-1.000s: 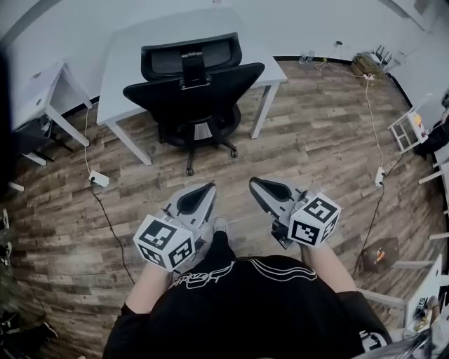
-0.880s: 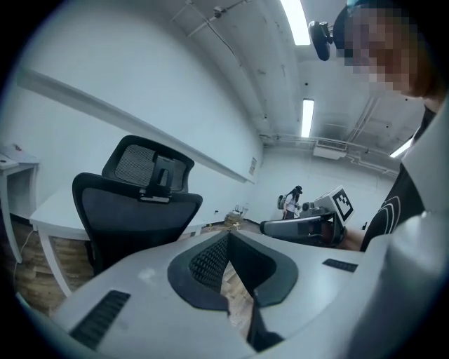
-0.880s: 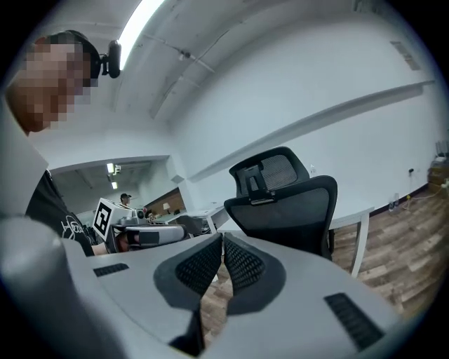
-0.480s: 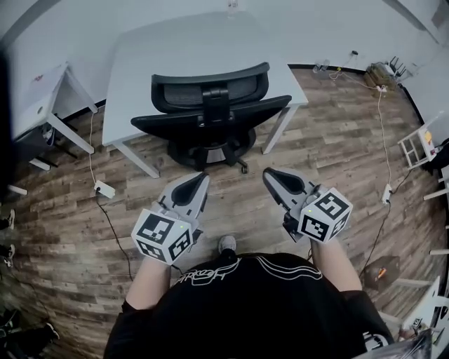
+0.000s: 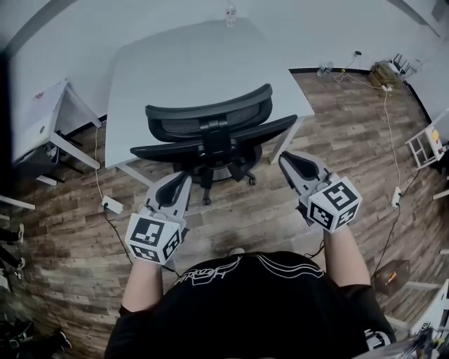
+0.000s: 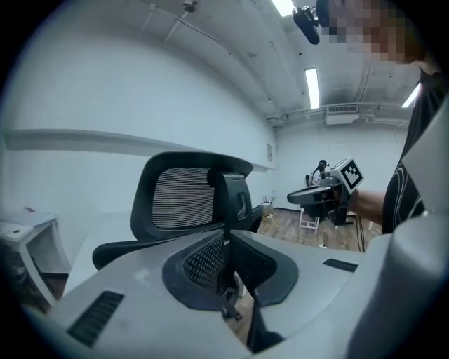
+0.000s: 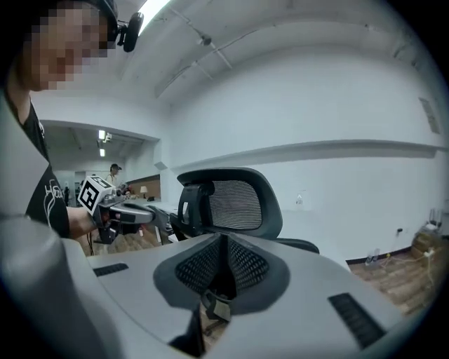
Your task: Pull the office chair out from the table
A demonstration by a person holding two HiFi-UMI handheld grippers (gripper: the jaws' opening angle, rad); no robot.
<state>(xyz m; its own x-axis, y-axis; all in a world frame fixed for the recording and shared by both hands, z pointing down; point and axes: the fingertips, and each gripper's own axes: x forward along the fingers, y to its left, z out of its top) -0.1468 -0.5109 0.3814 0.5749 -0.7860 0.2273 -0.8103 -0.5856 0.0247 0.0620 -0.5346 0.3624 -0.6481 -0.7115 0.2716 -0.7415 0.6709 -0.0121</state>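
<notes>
So, approach step: chair (image 5: 210, 133) sits at the near edge of the table (image 5: 175, 63), seat partly under the top, backrest facing the person, base and casters on the wood floor (image 5: 280, 210). Left gripper (image 5: 181, 179) hovers just short of the chair's left armrest (image 5: 158, 151), right gripper (image 5: 286, 158) just beside the right armrest (image 5: 284, 125); neither touches the chair. Both gripper views show the jaws pressed together with nothing between them, the backrest ahead beyond the tips. To do this well, the jaws likely need to open first, since closed tips can only push. Best hold looks like the backrest's top rim or the centre spine, one gripper on each side, so the pull runs straight and the chair does not swivel. The mesh looks soft, so clamp the hard frame, not the mesh. Armrests are an option but may flex or pivot; cannot tell from here. Pull level toward the person, slow and even on both sides, and let the casters roll instead of tipping the chair by dragging the top. Person stands close behind, so a step back is probably needed to make room. Watch the power strip (image 5: 112, 205) and its cable on the floor at left; a caster could catch there if the chair veers. Bottle (image 5: 230, 12) at the table's far edge is well clear.
</notes>
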